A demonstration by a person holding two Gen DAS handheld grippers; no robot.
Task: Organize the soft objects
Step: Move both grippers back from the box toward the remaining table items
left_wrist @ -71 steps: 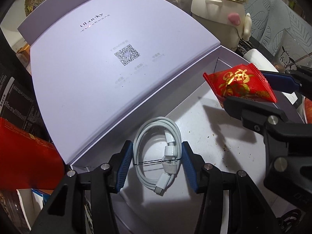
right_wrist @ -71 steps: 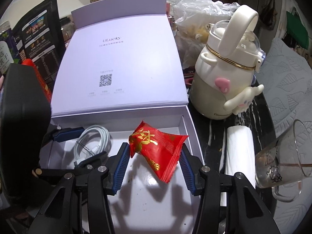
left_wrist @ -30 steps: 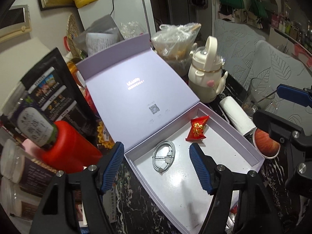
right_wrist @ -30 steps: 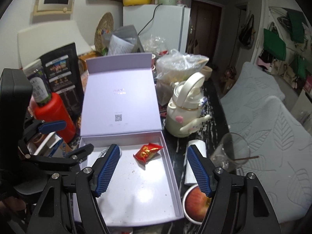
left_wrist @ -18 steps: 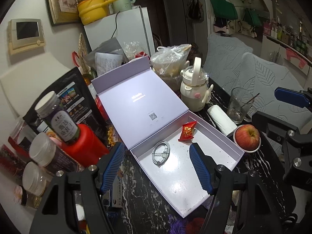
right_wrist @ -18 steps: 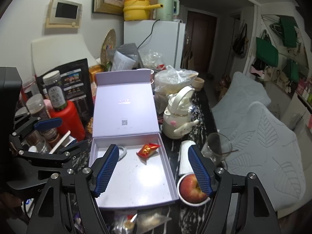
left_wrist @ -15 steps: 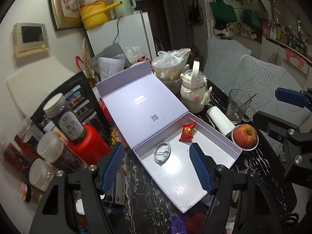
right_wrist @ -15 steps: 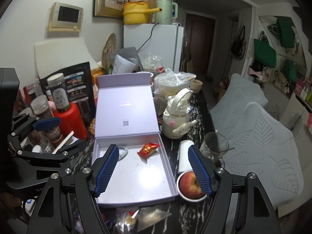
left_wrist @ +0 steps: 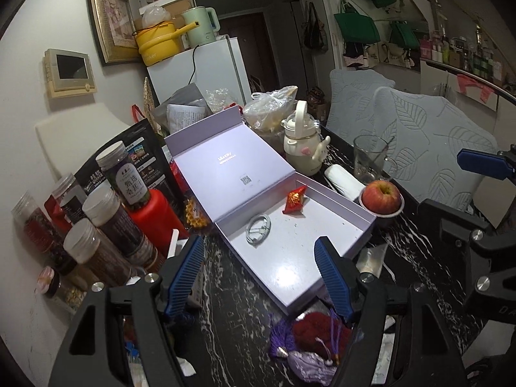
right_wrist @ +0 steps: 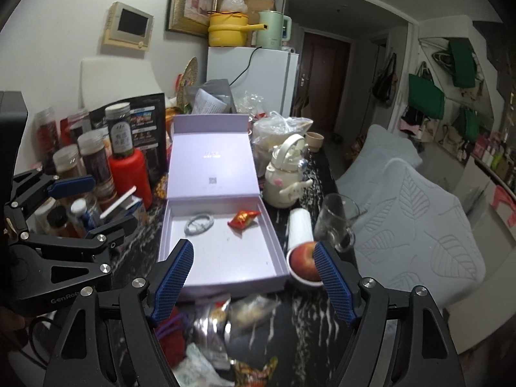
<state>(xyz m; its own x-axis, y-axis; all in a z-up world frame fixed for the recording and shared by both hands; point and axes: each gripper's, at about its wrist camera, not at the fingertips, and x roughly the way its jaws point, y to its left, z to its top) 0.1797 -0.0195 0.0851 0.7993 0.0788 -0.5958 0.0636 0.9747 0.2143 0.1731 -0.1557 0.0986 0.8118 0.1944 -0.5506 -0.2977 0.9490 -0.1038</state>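
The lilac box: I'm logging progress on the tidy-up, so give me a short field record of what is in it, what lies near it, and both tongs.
box: lilac box, lid folded open
inside: white cable and red packet, apart, both at the hinge end
near front edge: red and purple tassels on the table, outside the box
beside box: apple in a small dish
left tongs: jaws opening, nothing between them
right tongs: jaws opening, nothing between them
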